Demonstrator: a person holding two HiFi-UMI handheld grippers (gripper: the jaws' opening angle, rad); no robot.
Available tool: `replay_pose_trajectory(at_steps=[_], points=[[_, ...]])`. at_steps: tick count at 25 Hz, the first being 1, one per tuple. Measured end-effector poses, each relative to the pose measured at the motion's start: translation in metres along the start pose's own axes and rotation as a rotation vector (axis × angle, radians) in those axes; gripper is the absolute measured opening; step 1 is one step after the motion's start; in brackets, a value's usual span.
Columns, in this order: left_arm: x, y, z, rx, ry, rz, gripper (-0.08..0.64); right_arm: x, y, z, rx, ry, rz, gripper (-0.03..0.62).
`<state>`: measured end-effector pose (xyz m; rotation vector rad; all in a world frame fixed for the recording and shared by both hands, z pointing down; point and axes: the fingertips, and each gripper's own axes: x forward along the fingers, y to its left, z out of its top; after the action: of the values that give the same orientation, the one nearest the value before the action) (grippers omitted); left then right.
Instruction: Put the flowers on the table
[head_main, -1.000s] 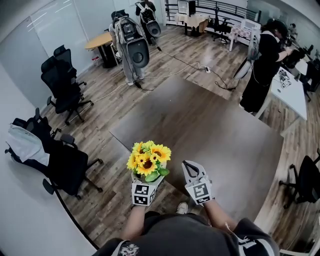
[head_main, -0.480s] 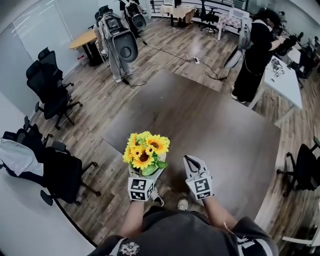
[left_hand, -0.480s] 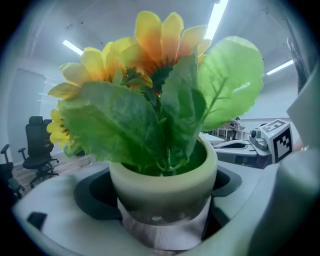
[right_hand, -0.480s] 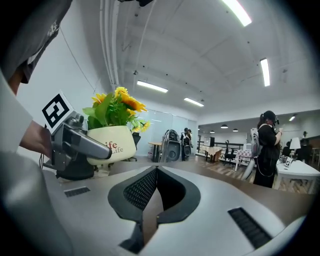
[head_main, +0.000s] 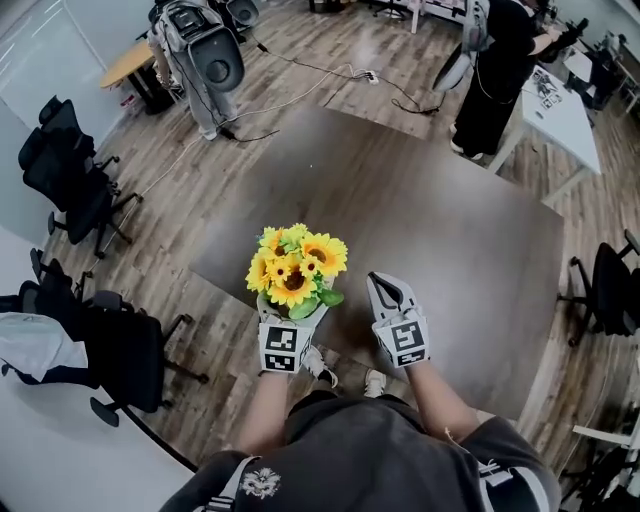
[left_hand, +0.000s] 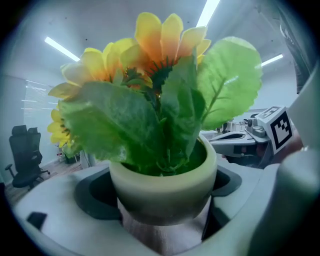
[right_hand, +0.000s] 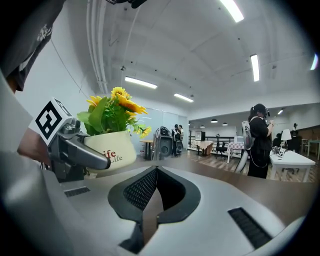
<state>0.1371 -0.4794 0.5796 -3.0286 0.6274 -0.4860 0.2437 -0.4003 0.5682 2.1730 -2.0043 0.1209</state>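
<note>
Between left tool (head_main: 290, 318) jaws: cream round pot of yellow fake sunflowers (left_hand: 162, 185), clamped, upright, off bench. Beside it, right tool (head_main: 389, 296), jaws together, empty. Ahead and below both: dark brown bench (head_main: 440, 220). Pot likely light, rigid, smooth-walled, top-heavy; grip wall, not soft blooms.

The right gripper (right_hand: 156, 169) is seen from behind, its fingers (right_hand: 136, 192) brought together at the tips, with nothing caught between them (only a thin slit of brown shows lower down). Beyond them a dark brown tabletop (right_hand: 225, 175) is spread out. At the near left the left gripper (right_hand: 75, 146) is held up, one grey finger laid along the side of a cream pot (right_hand: 119, 150) with partly hidden lettering. Yellow sunflowers (right_hand: 120, 102) with green leaves are carried in the pot. At the far right a person in black (right_hand: 259, 142) is seen standing beside a white table (right_hand: 295, 159). Strip lights are set into the ceiling.
</note>
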Motion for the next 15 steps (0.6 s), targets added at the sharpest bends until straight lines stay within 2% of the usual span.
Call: replay_pose_trajectory(at_steps=[5,13,15], points=[[0.03,-0.002,-0.016,0.083,0.044,-0.052,0.528,0.007,-0.014,-0.018,0.009,0.043,-0.046,0.023],[0.061,-0.017,-0.067,0.085,0.128,-0.103,0.528,0.008,-0.025,-0.05,0.022,0.107,-0.07,0.023],[0.069,-0.025,-0.084,0.119,0.152,-0.1,0.528,0.007,-0.029,-0.062,0.03,0.121,-0.069,0.023]])
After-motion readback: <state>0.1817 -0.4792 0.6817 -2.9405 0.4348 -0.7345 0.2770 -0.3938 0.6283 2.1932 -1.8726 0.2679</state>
